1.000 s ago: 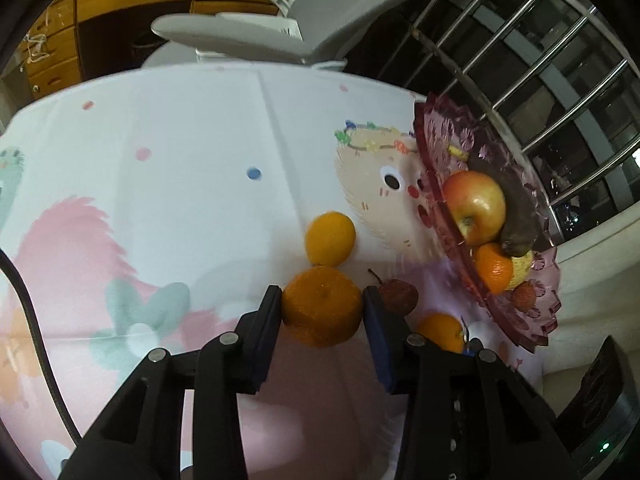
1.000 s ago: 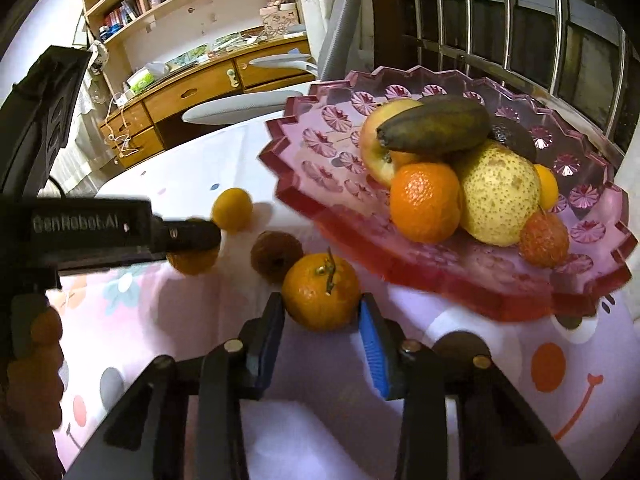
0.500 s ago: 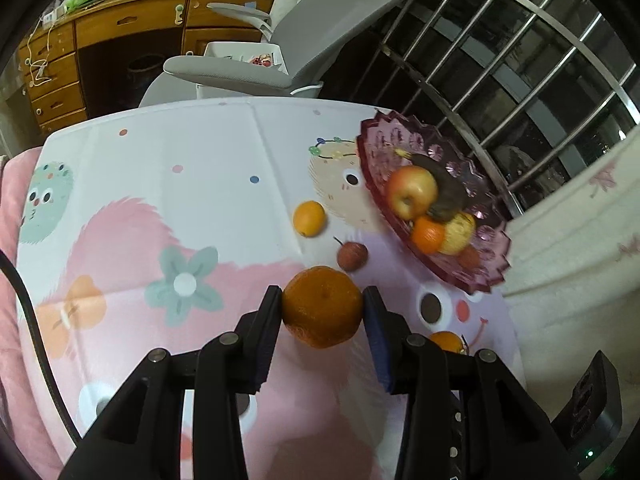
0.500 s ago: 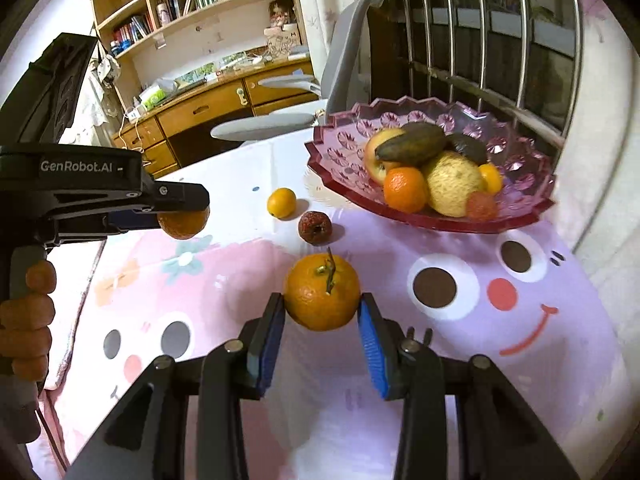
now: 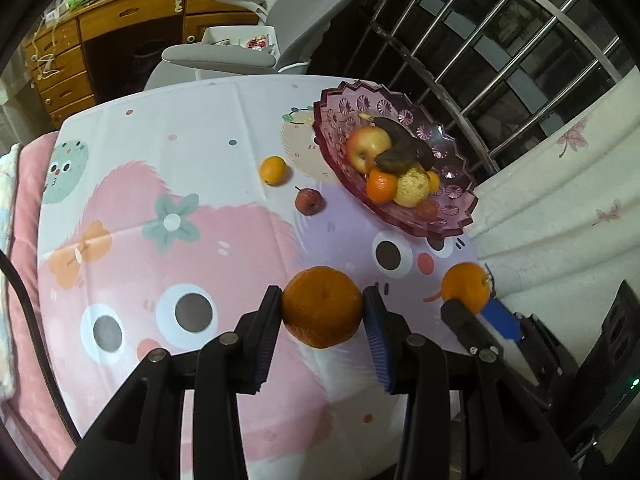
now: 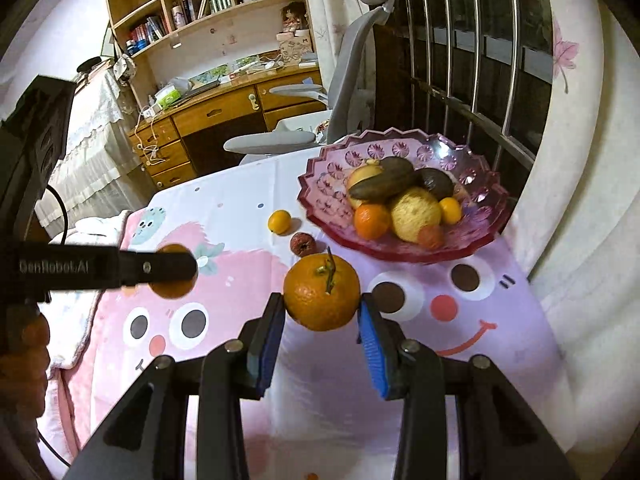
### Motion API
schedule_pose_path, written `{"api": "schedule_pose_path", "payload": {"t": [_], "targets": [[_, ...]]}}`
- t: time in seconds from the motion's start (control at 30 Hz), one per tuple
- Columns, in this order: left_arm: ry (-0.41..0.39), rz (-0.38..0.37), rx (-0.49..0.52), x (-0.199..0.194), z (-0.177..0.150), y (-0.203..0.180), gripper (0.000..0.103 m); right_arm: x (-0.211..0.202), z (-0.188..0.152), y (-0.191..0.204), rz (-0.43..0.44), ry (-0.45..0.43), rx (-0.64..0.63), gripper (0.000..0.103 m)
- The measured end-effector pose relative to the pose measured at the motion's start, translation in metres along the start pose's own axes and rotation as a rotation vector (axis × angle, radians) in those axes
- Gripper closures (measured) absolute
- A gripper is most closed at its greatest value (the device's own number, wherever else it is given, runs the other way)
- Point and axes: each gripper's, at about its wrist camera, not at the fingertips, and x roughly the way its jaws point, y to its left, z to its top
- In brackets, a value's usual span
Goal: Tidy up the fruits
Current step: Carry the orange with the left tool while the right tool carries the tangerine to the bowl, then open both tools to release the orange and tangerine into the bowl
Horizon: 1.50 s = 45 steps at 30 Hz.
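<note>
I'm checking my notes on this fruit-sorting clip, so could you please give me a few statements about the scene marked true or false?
1. The left hand-held gripper holds a mandarin. True.
2. The right hand-held gripper is open and holds nothing. False: it is shut on a stemmed mandarin.
3. The pink dish holds no fruit. False: several fruits lie in it.
4. A small orange and a dark red fruit lie on the tablecloth beside the dish. True.
</note>
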Motion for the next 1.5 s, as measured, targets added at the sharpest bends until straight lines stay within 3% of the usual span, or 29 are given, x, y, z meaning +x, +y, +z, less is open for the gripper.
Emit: {"api": "schedule_pose_path", "payload": {"t": [0.13, 0.4, 0.73, 1.27, 1.5], "targets": [[-0.018, 0.022, -0.07, -0.005, 0.001, -0.022, 0.064, -0.005, 0.015, -0.019, 0.063, 0.032, -0.068, 0.065], [-0.097, 0.061, -0.179, -0.002, 0.012, -0.074, 0.064, -0.016, 0.049, -0.068, 0.148, 0.013, -0.214, 0.065], [-0.159, 0.053, -0.198, 0.023, 0.044, -0.124, 0.063, 0.0, 0.084, -0.119, 0.195, 0.017, -0.284, 0.065], [-0.153, 0.029, -0.254, 0.073, 0.073, -0.134, 0.063, 0.05, 0.105, -0.148, 0.212, 0.115, -0.329, 0.065], [-0.189, 0.038, -0.25, 0.063, 0.071, -0.127, 0.053, 0.058, 0.105, -0.153, 0.245, 0.133, -0.288, 0.063]]}}
